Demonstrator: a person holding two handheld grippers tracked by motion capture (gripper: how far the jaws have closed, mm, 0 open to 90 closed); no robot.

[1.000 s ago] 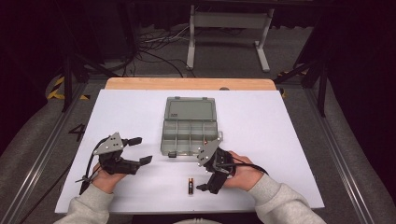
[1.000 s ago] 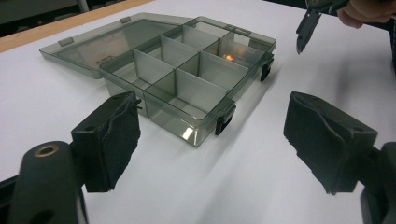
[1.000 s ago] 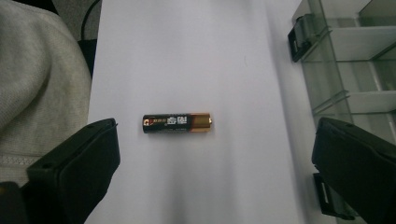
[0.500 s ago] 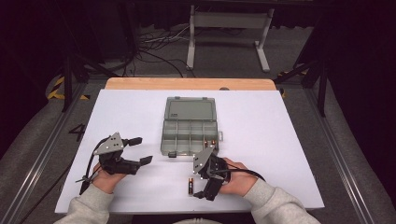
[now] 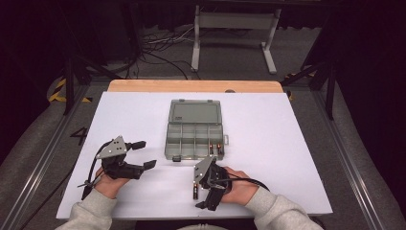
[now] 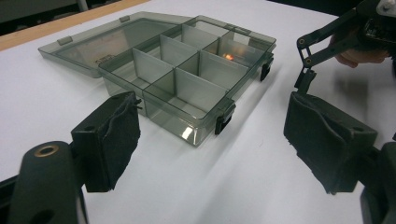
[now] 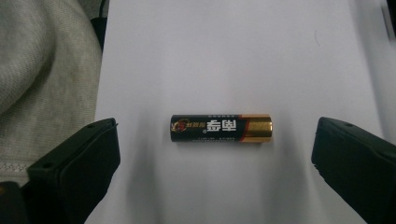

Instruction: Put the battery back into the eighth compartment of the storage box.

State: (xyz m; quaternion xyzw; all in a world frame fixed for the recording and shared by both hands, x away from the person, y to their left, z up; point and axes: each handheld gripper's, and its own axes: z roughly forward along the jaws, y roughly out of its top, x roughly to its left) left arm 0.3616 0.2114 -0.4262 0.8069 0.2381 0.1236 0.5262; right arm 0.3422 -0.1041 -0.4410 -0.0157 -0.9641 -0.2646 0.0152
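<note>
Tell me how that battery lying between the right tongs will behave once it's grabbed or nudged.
The battery looks like a rigid cylinder lying on its side, so a nudge would probably roll it across the smooth white table. Its glossy wrap may slip. The right tongs stand open at its two ends, so an end-to-end pinch seems likely.

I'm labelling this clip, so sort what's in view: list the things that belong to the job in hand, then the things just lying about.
In the job:
- battery lying on the table, between the open jaws of the right gripper
- compartment box, lid open, two batteries already in one compartment

Just about:
- left gripper, jaws open and empty beside the box
- cables on the floor
- metal stand beyond the table
</note>
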